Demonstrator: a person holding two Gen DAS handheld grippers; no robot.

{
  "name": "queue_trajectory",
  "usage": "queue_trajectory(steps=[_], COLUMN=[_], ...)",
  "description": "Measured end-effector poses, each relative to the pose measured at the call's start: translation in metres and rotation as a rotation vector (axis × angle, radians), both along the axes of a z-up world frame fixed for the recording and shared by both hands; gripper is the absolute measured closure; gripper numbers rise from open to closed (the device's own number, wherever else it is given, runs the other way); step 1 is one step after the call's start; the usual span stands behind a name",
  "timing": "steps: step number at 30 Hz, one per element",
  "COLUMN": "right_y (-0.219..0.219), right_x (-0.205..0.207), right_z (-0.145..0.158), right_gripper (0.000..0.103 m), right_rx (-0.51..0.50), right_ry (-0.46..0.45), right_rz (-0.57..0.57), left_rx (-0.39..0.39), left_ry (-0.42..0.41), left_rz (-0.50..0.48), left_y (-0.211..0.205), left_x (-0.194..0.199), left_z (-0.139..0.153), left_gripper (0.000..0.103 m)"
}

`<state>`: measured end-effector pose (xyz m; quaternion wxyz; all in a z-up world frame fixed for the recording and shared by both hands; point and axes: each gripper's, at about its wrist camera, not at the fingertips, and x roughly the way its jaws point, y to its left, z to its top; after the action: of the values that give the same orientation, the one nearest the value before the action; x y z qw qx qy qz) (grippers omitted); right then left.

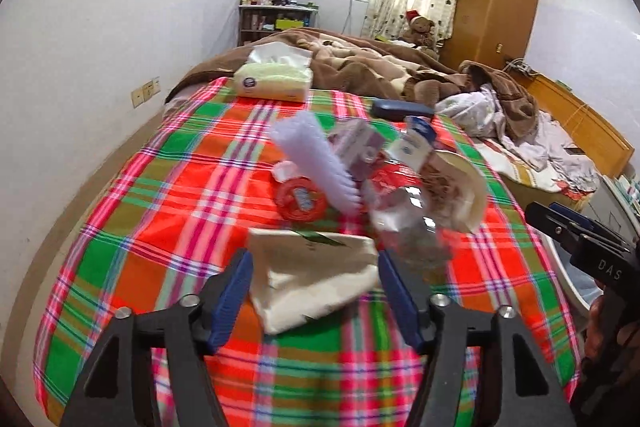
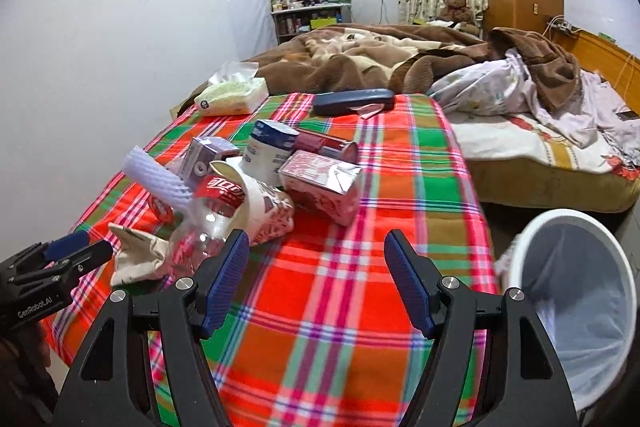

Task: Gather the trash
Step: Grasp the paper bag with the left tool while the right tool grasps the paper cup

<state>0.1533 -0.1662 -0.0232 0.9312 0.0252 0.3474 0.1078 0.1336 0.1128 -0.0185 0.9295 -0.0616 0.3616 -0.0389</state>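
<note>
Left claw point(image 1: 314, 291) stood open astride a cream bag point(image 1: 316, 279), pads not pressing. Right claw point(image 2: 316, 283) gaped empty over the plaid cloth point(image 2: 340, 307), trash heap point(image 2: 280, 171) ahead, bin point(image 2: 576, 291) at right.

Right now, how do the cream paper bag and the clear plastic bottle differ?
The cream paper bag is opaque, flattened and crumpled; the clear plastic bottle is see-through and rounded, with a red label. The bag sits between the left gripper's open fingers; the bottle lies beside it, nearer the right gripper. Both lie on the plaid cloth, at the near edge of the pile.
</note>
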Motion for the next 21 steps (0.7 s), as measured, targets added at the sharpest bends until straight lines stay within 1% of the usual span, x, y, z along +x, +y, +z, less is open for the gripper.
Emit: queue_trajectory(steps=[4, 6, 7, 8, 10, 14, 16, 17, 18, 19, 21], right_y=[0.012, 0.016, 0.018, 0.021, 0.025, 0.03, 0.032, 0.033, 0.033, 0.033, 0.033], right_x=[0.011, 0.018, 0.02, 0.023, 0.026, 0.037, 0.041, 0.042, 0.043, 0.043, 0.044], right_z=[-0.001, -0.002, -0.002, -0.002, -0.002, -0.008, -0.011, -0.012, -0.013, -0.014, -0.016], right_gripper=[0.031, 0.031, 0.031, 0.031, 0.031, 0.031, 0.031, 0.032, 0.035, 0.043, 0.049], right_rx=[0.009, 0.022, 0.023, 0.026, 0.022, 0.041, 0.036, 0.034, 0.031, 0.03, 0.032], right_ry=[0.005, 0.022, 0.029, 0.032, 0.034, 0.066, 0.076, 0.079, 0.082, 0.087, 0.098], right_rz=[0.017, 0.022, 0.028, 0.037, 0.046, 0.066, 0.065, 0.068, 0.068, 0.067, 0.058], left_rx=[0.033, 0.015, 0.006, 0.01, 0.038, 0.03, 0.065, 0.067, 0.058, 0.042, 0.019], left_ry=[0.007, 0.036, 0.057, 0.064, 0.064, 0.108, 0.115, 0.122, 0.128, 0.126, 0.124], left_rz=[-0.019, -0.07, -0.072, -0.07, -0.106, -0.142, -0.162, -0.164, -0.166, -0.163, -0.16], left_y=[0.012, 0.017, 0.019, 0.019, 0.017, 0.013, 0.009, 0.008, 0.007, 0.008, 0.01], left_x=[0.016, 0.03, 0.034, 0.036, 0.042, 0.051, 0.051, 0.051, 0.052, 0.051, 0.051], left_z=[-0.002, -0.008, -0.011, -0.013, -0.018, -0.033, -0.04, -0.043, -0.045, -0.046, -0.046], left_gripper=[0.033, 0.032, 0.032, 0.032, 0.031, 0.031, 0.031, 0.031, 0.031, 0.031, 0.032])
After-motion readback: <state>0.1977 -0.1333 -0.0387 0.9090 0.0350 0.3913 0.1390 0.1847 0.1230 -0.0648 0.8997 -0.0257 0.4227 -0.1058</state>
